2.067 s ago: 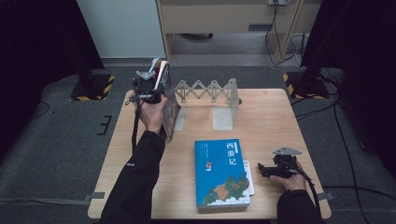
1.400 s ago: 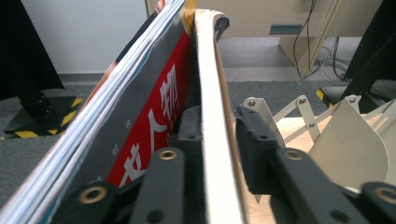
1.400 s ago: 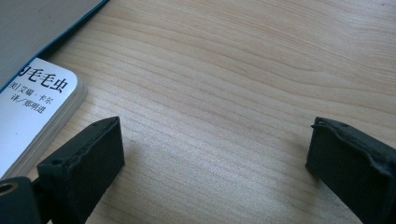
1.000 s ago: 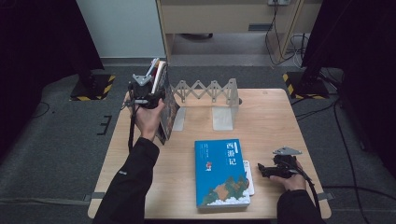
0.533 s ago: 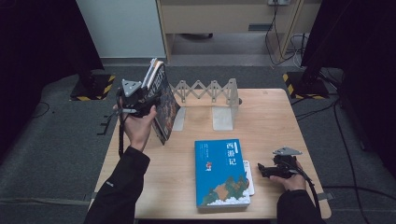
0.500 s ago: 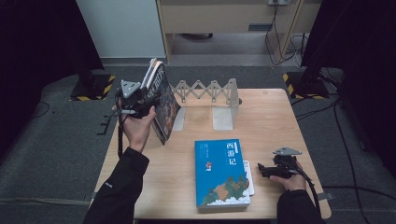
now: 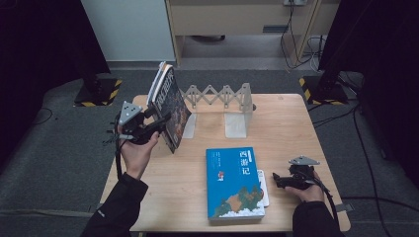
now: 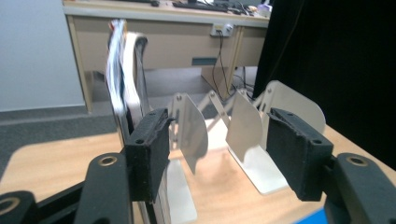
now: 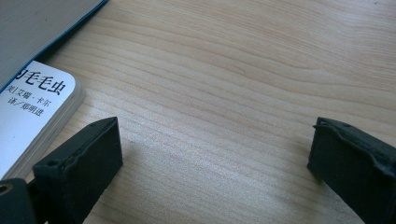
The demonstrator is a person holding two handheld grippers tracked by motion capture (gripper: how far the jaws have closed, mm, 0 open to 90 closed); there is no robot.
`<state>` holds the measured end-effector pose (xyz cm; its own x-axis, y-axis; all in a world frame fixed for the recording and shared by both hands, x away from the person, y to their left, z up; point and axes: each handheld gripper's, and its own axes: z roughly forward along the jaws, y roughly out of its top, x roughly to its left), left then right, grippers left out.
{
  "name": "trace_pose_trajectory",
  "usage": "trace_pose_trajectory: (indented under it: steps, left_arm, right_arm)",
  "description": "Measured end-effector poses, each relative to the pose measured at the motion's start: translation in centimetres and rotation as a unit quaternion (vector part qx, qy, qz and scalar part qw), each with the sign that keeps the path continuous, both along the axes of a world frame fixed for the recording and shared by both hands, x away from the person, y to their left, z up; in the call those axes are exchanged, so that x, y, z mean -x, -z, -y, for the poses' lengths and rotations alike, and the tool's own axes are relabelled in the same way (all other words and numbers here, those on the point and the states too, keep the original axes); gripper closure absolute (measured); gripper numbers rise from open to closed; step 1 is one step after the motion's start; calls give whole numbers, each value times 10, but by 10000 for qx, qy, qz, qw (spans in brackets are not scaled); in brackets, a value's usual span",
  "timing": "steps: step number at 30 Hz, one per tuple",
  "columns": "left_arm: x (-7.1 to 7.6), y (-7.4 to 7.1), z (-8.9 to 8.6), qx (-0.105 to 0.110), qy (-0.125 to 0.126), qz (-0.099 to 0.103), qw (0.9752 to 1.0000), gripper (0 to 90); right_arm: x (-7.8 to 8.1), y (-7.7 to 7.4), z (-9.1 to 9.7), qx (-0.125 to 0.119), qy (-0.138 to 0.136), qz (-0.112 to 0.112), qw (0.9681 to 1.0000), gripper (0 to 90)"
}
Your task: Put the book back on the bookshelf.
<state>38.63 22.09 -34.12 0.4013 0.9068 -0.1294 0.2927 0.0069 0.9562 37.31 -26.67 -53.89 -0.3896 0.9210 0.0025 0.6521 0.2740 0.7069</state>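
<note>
1. Nearest me, my right gripper (image 7: 276, 180) rests on the table (image 7: 306, 128), jaws spread wide with bare wood between them.
2. Just beside it lies a small white book (image 9: 32, 116), partly under the blue book (image 7: 234, 181), which lies flat at the table's near edge.
3. Farther off on the left, my left gripper (image 7: 160, 121) sits at the dark book (image 7: 170, 106); its jaws have just been opening, and the book stands beside the left jaw, not pinched between the pads.
4. The dark book stands tilted at the left end of the folding metal book rack (image 7: 225, 101), at the table's far side.
</note>
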Motion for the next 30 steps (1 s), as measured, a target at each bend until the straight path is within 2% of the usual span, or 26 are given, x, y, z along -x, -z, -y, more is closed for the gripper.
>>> trace_pose_trajectory:
  steps: [3, 7, 15, 18, 20, 25, 27, 30]
  left_arm:
    - [4, 7, 0, -1, 77, -67, 9999, 372]
    - [13, 26, 3, -59, 266, -251, 9993, 346]
    - [20, 53, 12, -158, 598, -519, 9967, 297]
    - [22, 62, 15, -77, 648, -577, 9962, 283]
    - [22, 69, 19, -208, 708, -690, 9949, 273]
    - [24, 81, 26, -344, 791, -792, 9931, 259]
    - [24, 92, 33, -447, 878, -909, 9910, 255]
    - [25, 101, 40, -535, 992, -1029, 9883, 245]
  right_arm:
    - [0, 0, 0, -3, 35, -15, 10000, 21]
    - [0, 0, 0, -6, 38, -14, 10000, 17]
    - [-1, 0, 0, 12, 43, -9, 10000, 13]
    - [0, 0, 0, -9, 74, -14, 10000, 19]
    - [0, 0, 0, -28, 132, 27, 9999, 51]
    - [1, -4, 2, 13, 197, -29, 9998, 140]
    - [2, -7, 0, 84, 130, -67, 9999, 216]
    - [4, -12, -2, 188, 54, 39, 9998, 242]
